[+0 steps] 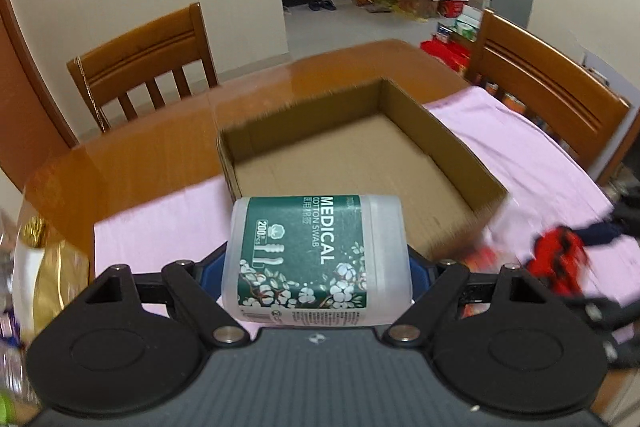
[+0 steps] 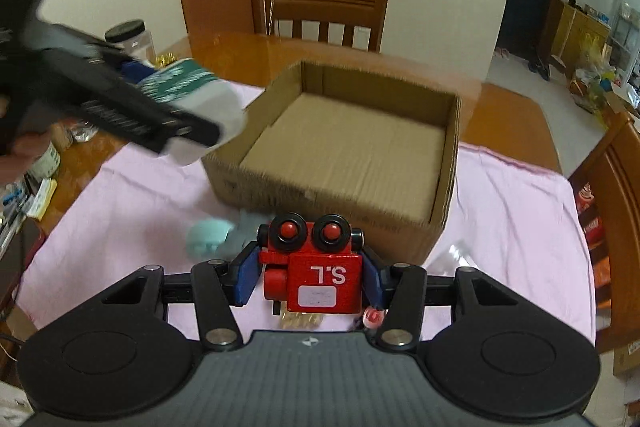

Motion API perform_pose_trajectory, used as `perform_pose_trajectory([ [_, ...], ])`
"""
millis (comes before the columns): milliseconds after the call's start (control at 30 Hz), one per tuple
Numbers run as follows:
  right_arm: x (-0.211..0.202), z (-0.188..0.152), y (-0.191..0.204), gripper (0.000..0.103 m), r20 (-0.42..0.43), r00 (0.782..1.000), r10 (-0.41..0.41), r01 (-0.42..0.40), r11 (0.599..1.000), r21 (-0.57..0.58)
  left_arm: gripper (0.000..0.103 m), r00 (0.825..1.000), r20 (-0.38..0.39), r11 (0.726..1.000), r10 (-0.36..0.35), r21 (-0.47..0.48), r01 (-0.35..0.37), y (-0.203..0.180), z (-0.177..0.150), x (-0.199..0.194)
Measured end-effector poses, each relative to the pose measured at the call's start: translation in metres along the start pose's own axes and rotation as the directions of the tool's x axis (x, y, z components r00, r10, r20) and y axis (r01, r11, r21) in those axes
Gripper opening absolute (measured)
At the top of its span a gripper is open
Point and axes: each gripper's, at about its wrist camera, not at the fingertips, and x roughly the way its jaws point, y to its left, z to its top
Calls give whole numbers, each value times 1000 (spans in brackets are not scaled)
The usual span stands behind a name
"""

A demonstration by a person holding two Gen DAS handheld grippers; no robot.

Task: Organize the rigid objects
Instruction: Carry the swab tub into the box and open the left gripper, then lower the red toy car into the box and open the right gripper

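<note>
Swab tub: the left claw [image 1: 316, 267] is closed on a plastic cotton swab tub [image 1: 316, 259] with a green label, gripped by its sides and held in the air just short of the near wall of the cardboard box [image 1: 460, 147].
Toy: the right claw [image 2: 310, 277] is clamped on a red wooden toy robot [image 2: 316, 267], held low in front of the box's near wall, above the pink cloth [image 2: 520, 211].
Step in hand: judged to be carrying both items over the rim for release inside.
Doing it well: lift each item clear of the wall before moving forward; set the tub toward one side and the toy toward the other, so the two claws do not meet; lower close to the floor of the box before opening.
Box contents: nothing shows inside; the bare cardboard floor is visible in both views.
Other container: a clear jar [image 2: 132, 41] with a dark lid stands on the surface beyond the cloth; its contents cannot be made out.
Loose item: something pale teal [image 2: 208, 237] lies blurred on the cloth, near the box.
</note>
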Motion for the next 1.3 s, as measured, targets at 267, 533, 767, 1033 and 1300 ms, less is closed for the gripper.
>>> perform_pose_trajectory([
  [267, 10, 21, -28, 57, 25, 1000, -2, 2, 1000, 3, 83, 998, -16, 998, 59, -19, -59, 3, 38, 71],
  [533, 25, 34, -49, 57, 30, 999, -17, 16, 1000, 20, 94, 988, 52, 985, 142, -102, -137, 13, 44, 77],
  [767, 41, 47, -58, 57, 11, 1000, -1, 1, 1000, 13, 99, 989, 53, 983, 138, -131, -131, 22, 21, 48],
  [1033, 57, 66, -64, 57, -1, 1000, 13, -13, 1000, -7, 102, 988, 45, 960, 147, -248, -132, 24, -24, 12],
  [1300, 87, 98, -70, 57, -22, 1000, 18, -19, 998, -63, 102, 985, 7, 939, 175, -303, -164, 15, -54, 4],
])
